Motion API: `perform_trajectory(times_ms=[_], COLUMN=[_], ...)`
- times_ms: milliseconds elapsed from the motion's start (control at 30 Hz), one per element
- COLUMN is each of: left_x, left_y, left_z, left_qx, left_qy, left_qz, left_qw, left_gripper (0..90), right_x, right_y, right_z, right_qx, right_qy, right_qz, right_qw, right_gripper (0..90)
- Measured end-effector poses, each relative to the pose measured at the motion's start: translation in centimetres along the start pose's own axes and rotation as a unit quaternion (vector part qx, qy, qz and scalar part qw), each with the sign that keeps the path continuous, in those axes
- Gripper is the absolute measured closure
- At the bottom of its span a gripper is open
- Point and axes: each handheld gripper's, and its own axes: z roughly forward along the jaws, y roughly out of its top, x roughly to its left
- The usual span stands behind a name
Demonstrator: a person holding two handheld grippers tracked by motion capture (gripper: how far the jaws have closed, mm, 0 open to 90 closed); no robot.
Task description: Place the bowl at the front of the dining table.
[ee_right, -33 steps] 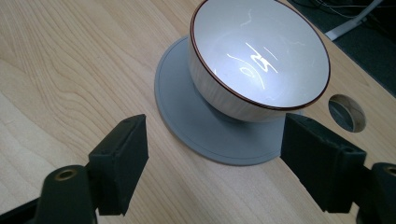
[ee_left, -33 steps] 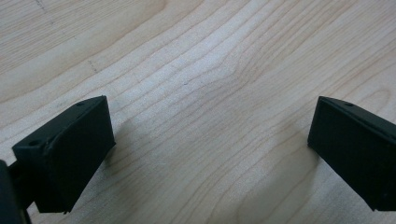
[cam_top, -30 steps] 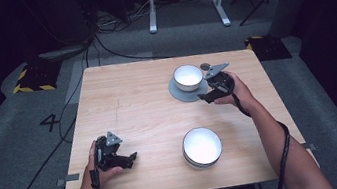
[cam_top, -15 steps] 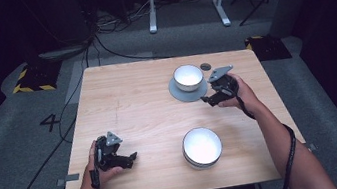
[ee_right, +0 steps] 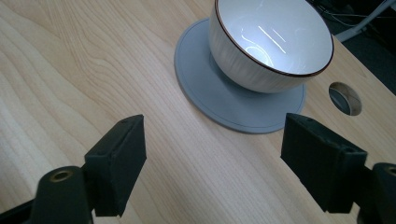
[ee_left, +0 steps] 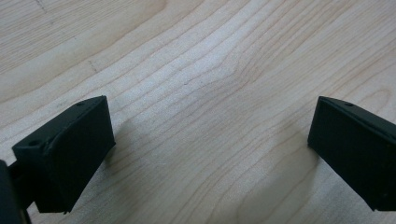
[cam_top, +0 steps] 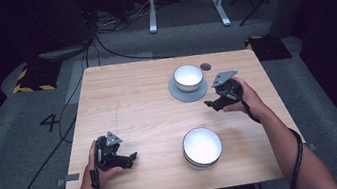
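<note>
R tongs (ee_right: 212,154) wide, empty, near small bowl (ee_right: 271,44) on grey coaster (ee_right: 219,100) by far bench edge. Risk: jaw nudges bowl off coaster. L tongs (ee_left: 210,154) wide, idle.

bowls: two showing, one far (cam_top: 188,77), one near (cam_top: 202,146) | saucers: one lying under far bowl (cam_top: 180,92) | grippers: two resting, left (cam_top: 126,160), right (cam_top: 213,103) | table: one (cam_top: 132,105)

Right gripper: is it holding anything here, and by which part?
Nothing is held. The right gripper is open over bare wood, short of the white bowl on its grey saucer.
</note>
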Motion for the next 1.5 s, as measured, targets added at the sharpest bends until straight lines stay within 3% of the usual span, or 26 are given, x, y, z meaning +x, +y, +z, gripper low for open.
perform_trajectory(times_ms=[1500], left_x=[0.0], left_y=[0.0], left_z=[0.0], left_qx=[-0.001], left_qy=[0.001], left_qz=[0.000], left_qw=[1.0000], left_gripper=[0.5], right_x=[2.6], right_y=[-3.7], right_z=[-3.2], right_qx=[-0.002], right_qy=[0.009], right_qz=[-0.021], right_qw=[0.9997], right_gripper=[22.3])
